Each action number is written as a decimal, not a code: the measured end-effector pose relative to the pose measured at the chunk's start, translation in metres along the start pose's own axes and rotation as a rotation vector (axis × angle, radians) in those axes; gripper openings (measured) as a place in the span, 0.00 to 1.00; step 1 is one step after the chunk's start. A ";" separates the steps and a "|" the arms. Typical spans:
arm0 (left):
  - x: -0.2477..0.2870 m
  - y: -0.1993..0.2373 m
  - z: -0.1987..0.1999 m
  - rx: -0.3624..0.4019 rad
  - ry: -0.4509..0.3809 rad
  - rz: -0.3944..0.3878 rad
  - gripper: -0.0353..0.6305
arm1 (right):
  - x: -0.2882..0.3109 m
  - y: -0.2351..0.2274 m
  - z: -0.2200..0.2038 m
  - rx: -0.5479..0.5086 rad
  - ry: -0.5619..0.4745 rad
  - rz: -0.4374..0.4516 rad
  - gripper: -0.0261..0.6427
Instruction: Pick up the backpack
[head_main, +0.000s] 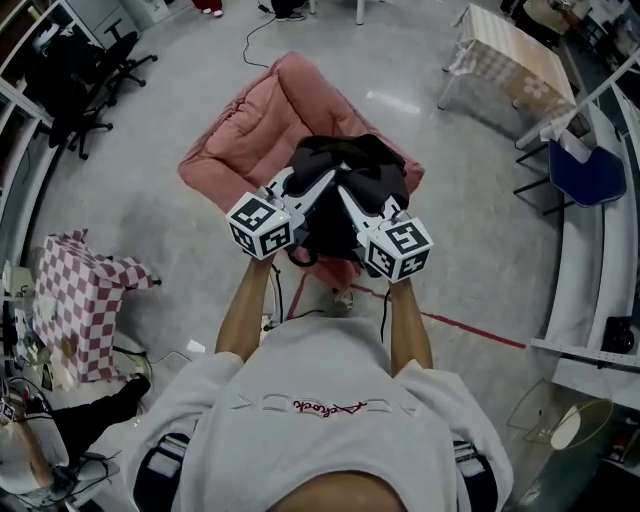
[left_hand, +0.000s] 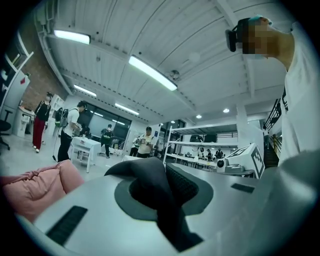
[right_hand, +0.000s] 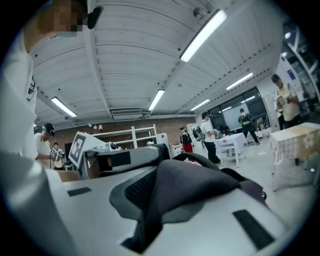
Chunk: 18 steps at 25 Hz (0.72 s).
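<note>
Left gripper view shows the left gripper (left_hand: 165, 192) with its jaws drawn nearly together on a fold of the backpack (left_hand: 145, 172). The black cloth bunches up between the pads and trails down out of them, which looks like a firm pinch and not a loose hook. Right gripper view tells the same of the right gripper (right_hand: 152, 202): its jaws are closed tight on another thick fold of the same dark fabric, which swells out over the near jaw. From above, in the head view, the two tools point in towards each other and meet at the top of the bag. I take that as sharing the weight from two sides so the soft body hangs straight between them instead of tipping to one end. Both are held about level, out in front of the person on outstretched forearms (head_main: 248, 305), which keeps the load away from the legs. The bag sits in front of and over the near corner of a pink cushion (head_main: 255, 120) lying on the grey floor (head_main: 480, 230). Whether its underside is clear of that cushion I cannot tell from here, but with both grips set, the pick-up looks well along. The main risk I see is cloth sliding through the pads.
</note>
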<state>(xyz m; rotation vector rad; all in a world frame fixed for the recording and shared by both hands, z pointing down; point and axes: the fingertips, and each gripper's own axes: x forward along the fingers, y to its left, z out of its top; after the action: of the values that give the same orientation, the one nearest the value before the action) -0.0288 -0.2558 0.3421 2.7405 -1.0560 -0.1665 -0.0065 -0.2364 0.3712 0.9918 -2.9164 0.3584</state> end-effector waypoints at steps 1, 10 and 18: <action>-0.007 -0.002 -0.001 0.003 0.003 -0.004 0.13 | 0.000 0.007 -0.003 0.001 0.000 -0.007 0.11; -0.072 -0.025 -0.019 -0.032 0.022 -0.023 0.13 | -0.013 0.068 -0.036 0.044 0.027 -0.039 0.11; -0.108 -0.041 -0.042 -0.067 0.030 -0.026 0.13 | -0.027 0.100 -0.069 0.078 0.046 -0.060 0.11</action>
<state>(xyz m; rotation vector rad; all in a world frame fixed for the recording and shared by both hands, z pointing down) -0.0739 -0.1474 0.3773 2.6892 -0.9889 -0.1610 -0.0483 -0.1275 0.4152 1.0628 -2.8444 0.4887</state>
